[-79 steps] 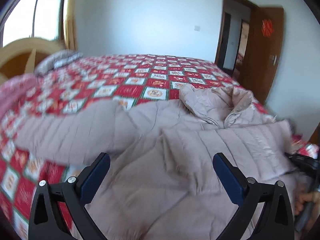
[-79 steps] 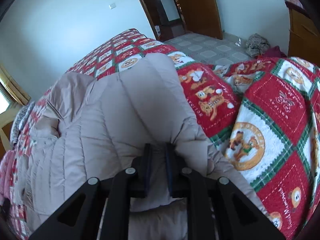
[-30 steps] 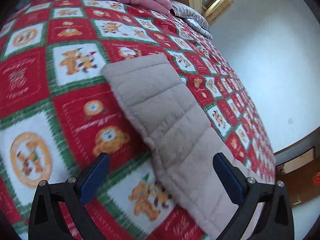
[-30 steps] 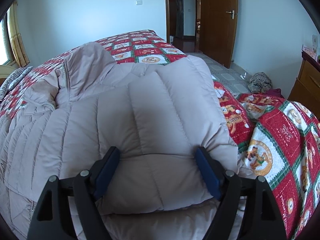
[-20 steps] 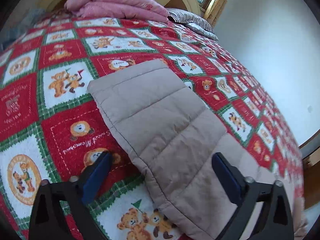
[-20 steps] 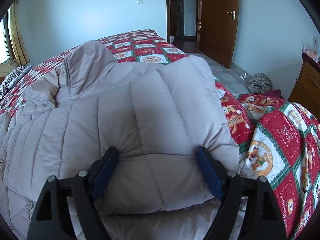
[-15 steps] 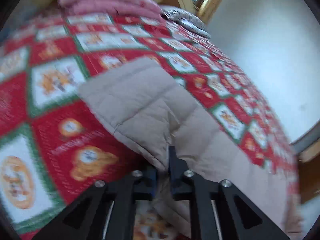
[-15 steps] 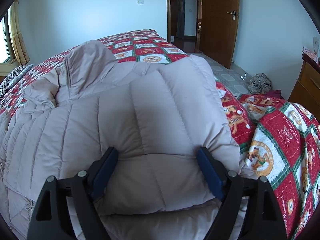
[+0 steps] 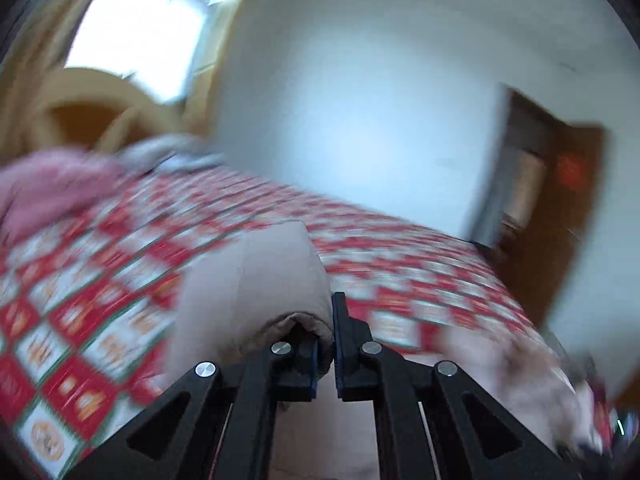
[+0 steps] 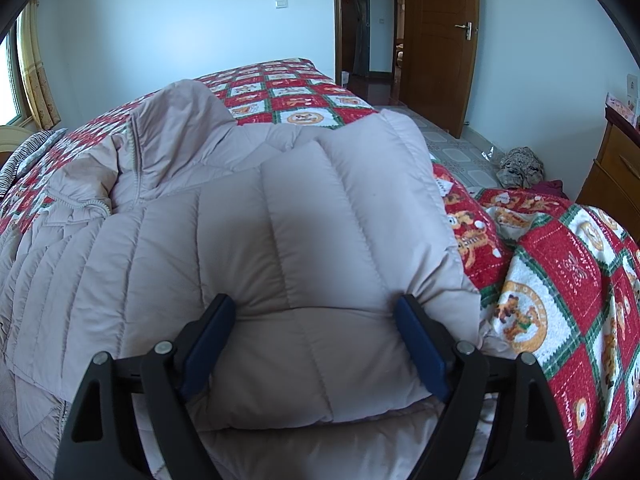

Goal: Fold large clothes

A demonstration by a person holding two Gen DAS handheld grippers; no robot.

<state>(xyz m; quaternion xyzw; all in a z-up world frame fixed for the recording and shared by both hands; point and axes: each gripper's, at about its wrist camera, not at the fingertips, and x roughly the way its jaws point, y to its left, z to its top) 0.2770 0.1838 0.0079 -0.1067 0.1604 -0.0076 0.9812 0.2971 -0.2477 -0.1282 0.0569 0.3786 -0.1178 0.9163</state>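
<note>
A beige quilted jacket (image 10: 132,248) lies spread on the bed, collar toward the far side. One sleeve (image 10: 320,220) is folded across its body. My right gripper (image 10: 316,320) stands open over that sleeve's end, a blue pad on each side of it. In the blurred left wrist view, my left gripper (image 9: 326,320) is shut on the other sleeve (image 9: 248,280). That sleeve is lifted off the red checked bedspread (image 9: 80,300) and hangs in a roll from the jaws.
The bedspread (image 10: 560,280) drapes over the bed's right edge. Beyond it are tiled floor with a heap of cloth (image 10: 520,164), a wooden cabinet (image 10: 612,168) and a brown door (image 10: 440,40). Pink bedding (image 9: 48,184) and a striped pillow (image 10: 28,152) lie by the headboard (image 9: 100,96).
My left gripper closed on the flat sleeve, then rose and rolled with it, so its view now swings toward the wall. The right gripper has kept still.
</note>
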